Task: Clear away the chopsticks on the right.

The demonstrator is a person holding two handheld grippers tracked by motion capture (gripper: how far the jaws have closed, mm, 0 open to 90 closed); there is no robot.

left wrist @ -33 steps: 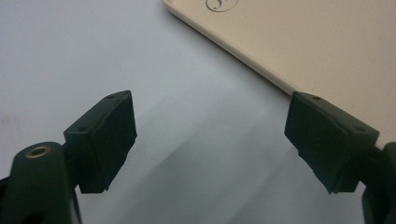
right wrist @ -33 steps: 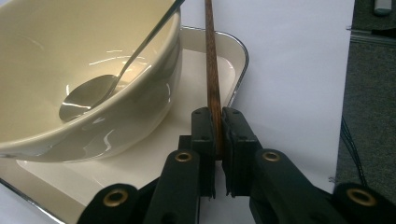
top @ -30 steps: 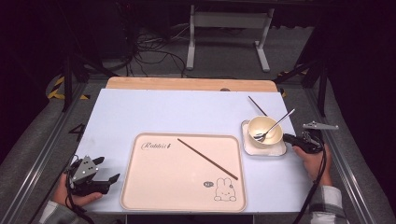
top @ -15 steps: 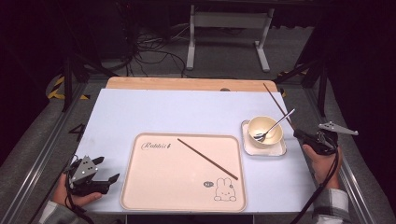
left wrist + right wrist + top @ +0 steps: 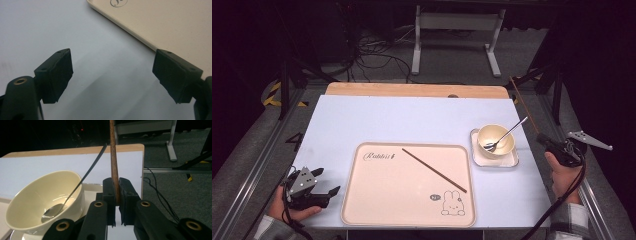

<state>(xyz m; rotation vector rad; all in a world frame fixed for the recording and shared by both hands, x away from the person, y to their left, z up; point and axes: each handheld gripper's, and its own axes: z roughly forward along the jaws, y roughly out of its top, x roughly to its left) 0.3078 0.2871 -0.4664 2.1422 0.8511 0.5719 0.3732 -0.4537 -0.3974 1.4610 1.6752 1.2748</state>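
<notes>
1. I sit at a pale counter (image 5: pixel 377 120) with a wooden strip along its far edge; past it lie dark floor, cables and a metal stand.
2. Most of the far and left counter is bare. A cream tray (image 5: pixel 377 200) with a rabbit drawing sits near my edge.
3. One chopstick on the tray (image 5: pixel 434 170) lies slantwise, its far end towards the left, its near end towards the right.
4. Just right of the tray a cream bowl (image 5: pixel 496 139) stands on a small square plate (image 5: pixel 510 162), close to the counter's right edge. A spoon (image 5: pixel 507 135) leans in the bowl, handle pointing up and right.
5. My right hand-held gripper (image 5: pixel 546 141) hovers off the right edge, beside the bowl. Its jaws are clamped on a second chopstick (image 5: pixel 524 105), gripped at its near end; the long axis runs away from me, rising and leaning slightly left.
6. My left hand-held gripper (image 5: pixel 327 182) rests at the near left corner, jaws wide apart with nothing between them, just beside the tray's rim.
</notes>
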